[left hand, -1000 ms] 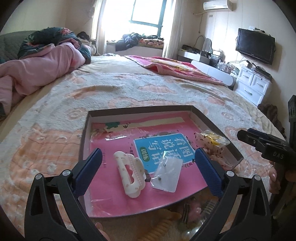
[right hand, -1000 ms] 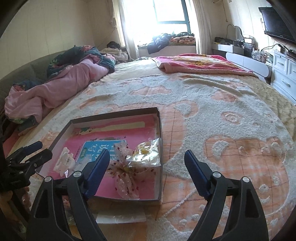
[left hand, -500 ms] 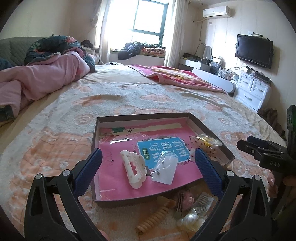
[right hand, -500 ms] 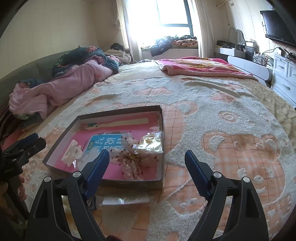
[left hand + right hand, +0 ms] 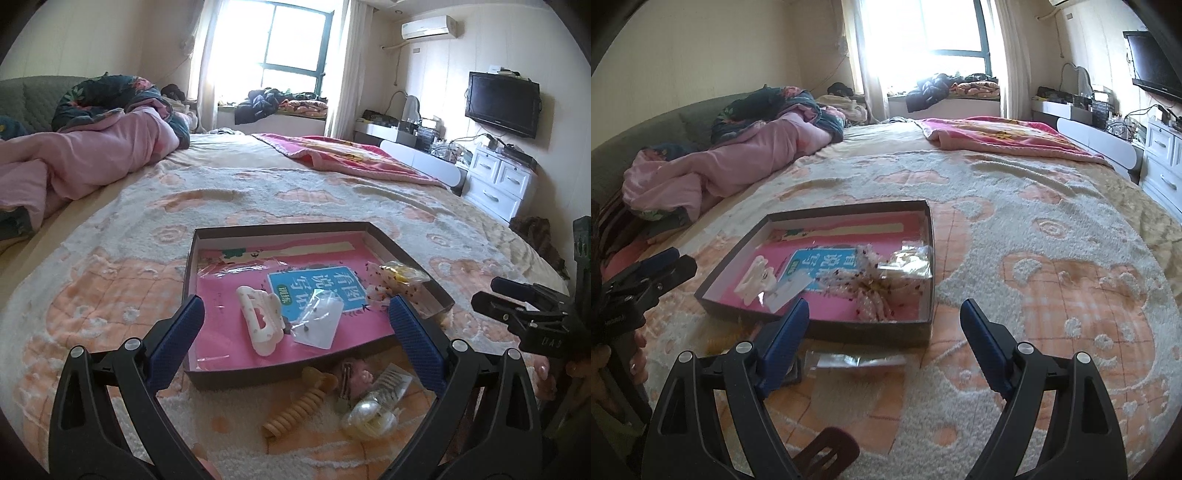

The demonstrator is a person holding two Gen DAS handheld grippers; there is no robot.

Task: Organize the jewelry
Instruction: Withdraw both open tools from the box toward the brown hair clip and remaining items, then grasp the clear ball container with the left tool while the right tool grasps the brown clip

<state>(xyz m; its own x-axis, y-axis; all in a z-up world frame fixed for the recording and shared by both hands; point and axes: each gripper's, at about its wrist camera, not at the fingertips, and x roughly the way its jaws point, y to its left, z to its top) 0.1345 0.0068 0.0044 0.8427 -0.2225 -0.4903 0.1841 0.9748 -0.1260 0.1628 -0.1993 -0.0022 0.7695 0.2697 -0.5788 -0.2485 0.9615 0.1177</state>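
Both tongs, left (image 5: 295, 325) and right (image 5: 882, 326), have pulled back from the box (image 5: 258, 374), wide and empty, exposing loose hair pieces (image 5: 295, 410) on the bed for the next pick.

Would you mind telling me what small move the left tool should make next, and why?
Probably lower the left tool, open and empty, onto the yellow spiral hair tie. It lies on the bedspread just outside the box, directly below the tool.
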